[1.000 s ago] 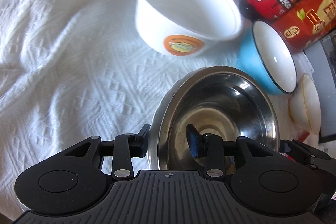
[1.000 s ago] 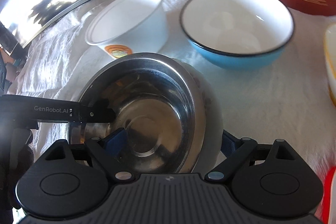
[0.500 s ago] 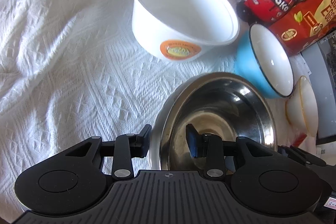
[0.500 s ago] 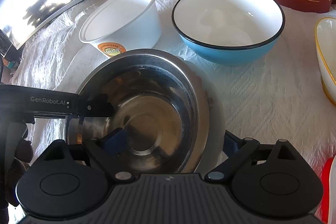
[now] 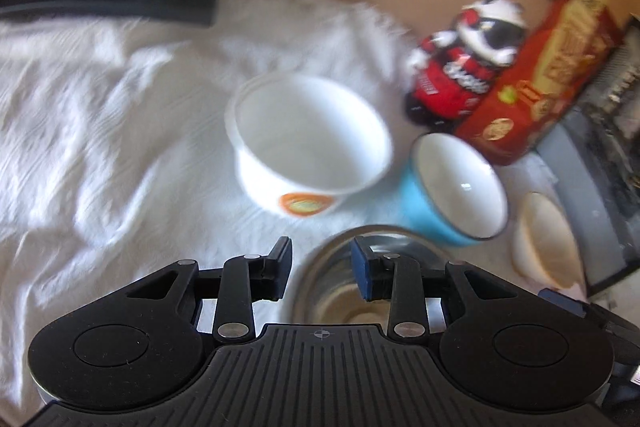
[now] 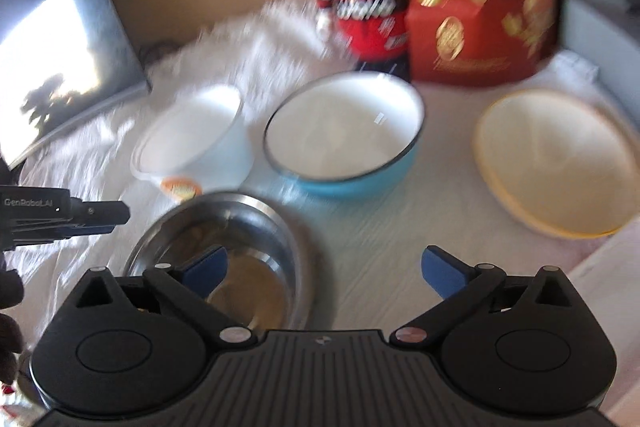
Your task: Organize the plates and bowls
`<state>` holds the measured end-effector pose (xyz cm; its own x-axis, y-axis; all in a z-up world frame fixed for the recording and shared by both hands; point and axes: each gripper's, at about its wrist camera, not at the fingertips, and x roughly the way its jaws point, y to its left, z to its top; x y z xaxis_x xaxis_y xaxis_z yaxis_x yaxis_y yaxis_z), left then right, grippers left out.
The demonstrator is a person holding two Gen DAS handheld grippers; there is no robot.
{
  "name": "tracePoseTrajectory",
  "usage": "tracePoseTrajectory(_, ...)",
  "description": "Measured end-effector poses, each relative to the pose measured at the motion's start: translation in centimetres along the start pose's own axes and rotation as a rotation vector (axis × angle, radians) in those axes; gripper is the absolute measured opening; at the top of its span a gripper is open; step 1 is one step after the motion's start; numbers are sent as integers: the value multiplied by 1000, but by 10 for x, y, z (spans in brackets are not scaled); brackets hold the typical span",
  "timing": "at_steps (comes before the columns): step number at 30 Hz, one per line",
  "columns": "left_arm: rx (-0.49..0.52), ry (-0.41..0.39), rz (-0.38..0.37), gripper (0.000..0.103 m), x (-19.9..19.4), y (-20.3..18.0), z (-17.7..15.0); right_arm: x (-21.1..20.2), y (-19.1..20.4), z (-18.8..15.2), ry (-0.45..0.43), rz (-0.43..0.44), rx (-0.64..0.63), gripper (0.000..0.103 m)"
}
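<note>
Steel bowl (image 5: 372, 267) is sitting empty on the cloth under the left tongs (image 5: 320, 267), jaws closing around its rim without gripping. Looking slick, so grab the rim.

Right view: right tongs (image 6: 324, 267) are opening, holding nothing; white bowl (image 6: 200, 135), blue bowl (image 6: 344, 135), yellow plate (image 6: 560, 159) are sitting empty too.
</note>
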<state>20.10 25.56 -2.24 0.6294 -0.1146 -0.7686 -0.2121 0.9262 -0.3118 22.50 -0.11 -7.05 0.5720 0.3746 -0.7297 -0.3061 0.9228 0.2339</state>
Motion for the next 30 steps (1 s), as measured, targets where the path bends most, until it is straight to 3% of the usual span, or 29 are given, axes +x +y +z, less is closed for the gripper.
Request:
tracePoseTrajectory(5, 122, 35, -134, 35, 7, -39, -5, -27, -13, -11, -62, -150, 38, 103)
tracePoseTrajectory(8, 204, 99, -218, 35, 21, -67, -15, -45, -29, -24, -67, -182, 111, 103)
tracePoseTrajectory(13, 306, 209, -342, 35, 45, -115, -42, -73, -54, -56, -37, -350, 205, 103)
tracePoseTrajectory(18, 356, 261, -374, 35, 65, -166, -61, -100, -89, -82, -7, -486, 221, 103)
tracePoseTrajectory(22, 379, 262, -340, 35, 85, -205, -69, -106, -139, -89, -17, -439, 321, 103)
tracePoseTrajectory(25, 345, 256, -309, 35, 101, -225, -67, -98, -180, -86, 23, -368, 433, 89)
tracePoseTrajectory(30, 274, 242, -230, 35, 134, -253, -64, -88, -219, -78, 56, -262, 417, 71)
